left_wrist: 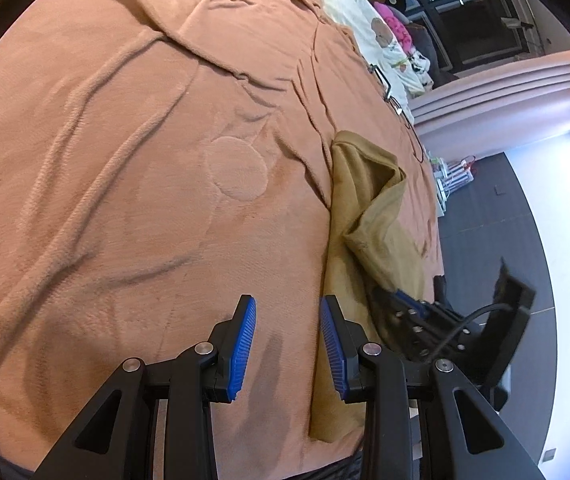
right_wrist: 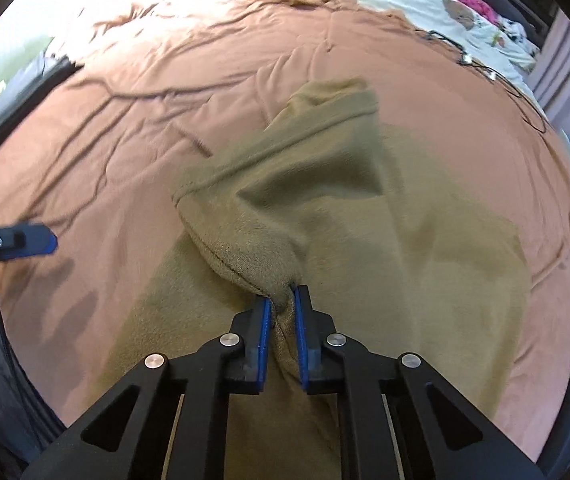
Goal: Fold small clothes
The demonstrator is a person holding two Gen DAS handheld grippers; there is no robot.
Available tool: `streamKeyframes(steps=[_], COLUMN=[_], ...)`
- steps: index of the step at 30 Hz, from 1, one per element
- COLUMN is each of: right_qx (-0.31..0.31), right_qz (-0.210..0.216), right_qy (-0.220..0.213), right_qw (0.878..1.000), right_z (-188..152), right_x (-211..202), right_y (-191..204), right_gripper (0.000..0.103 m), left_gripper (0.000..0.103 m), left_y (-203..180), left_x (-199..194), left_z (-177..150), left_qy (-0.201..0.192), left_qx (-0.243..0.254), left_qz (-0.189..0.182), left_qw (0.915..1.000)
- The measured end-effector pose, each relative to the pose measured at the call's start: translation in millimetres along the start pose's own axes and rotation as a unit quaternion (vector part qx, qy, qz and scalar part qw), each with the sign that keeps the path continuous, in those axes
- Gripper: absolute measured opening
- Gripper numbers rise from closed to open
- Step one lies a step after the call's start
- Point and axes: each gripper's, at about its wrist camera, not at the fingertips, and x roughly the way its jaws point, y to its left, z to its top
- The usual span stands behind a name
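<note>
Place: a bed [left_wrist: 105,160] with a soft orange-pink blanket [right_wrist: 365,56] spread over it. The blanket has many wrinkles.

Cloth: a small tan cloth [right_wrist: 425,248] lies on the blanket. In the left view, the tan cloth [left_wrist: 369,208] sits at the right side of the bed, near the edge. Part of it is flat and part of it is lifted up in a fold.

Right tongs: the right tongs [right_wrist: 283,304] are pinched tight on a bunched bit of the tan cloth. The hem of the cloth runs up and away from the blue pads [right_wrist: 264,332]. The held part hangs above the flat part. In the left view, the right tongs [left_wrist: 399,298] show as a dark shape tucked against the cloth.

Left tongs: the left tongs [left_wrist: 287,332] have their two blue pads [left_wrist: 243,352] wide apart with nothing between them. They hang over the bare blanket, just beside the left edge of the tan cloth. In the right view, the left tongs [right_wrist: 25,240] poke in from the left side, away from the cloth, and look blurry.

Far end: a pale sheet [left_wrist: 349,4] with a bear picture lies past the blanket. A thin dark cord [right_wrist: 485,68] runs along where they meet.

Floor: a dark floor [left_wrist: 505,232] shows to the right of the bed.
</note>
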Motion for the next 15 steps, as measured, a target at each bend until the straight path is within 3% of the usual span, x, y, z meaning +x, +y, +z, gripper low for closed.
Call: streamKeyframes(steps=[8, 15], right_qx=[0.066, 0.149], right_qz=[-0.010, -0.002], right_qy=[-0.051, -0.064], right_qw=[0.996, 0.987], right_z=[0.4, -18.1], right_x=[-40.4, -46.0], right_y=[-46.6, -94.9], right_gripper=[0.008, 0.005], left_gripper=[0.035, 0.035], left_y=[-5.9, -9.2], left_x=[10.1, 12.8], left_z=[-1.0, -0.5], left_qy=[0.007, 0.009], left_qx=[0.001, 0.005], left_qz=[0.005, 0.008], left_qw=[1.0000, 0.9999])
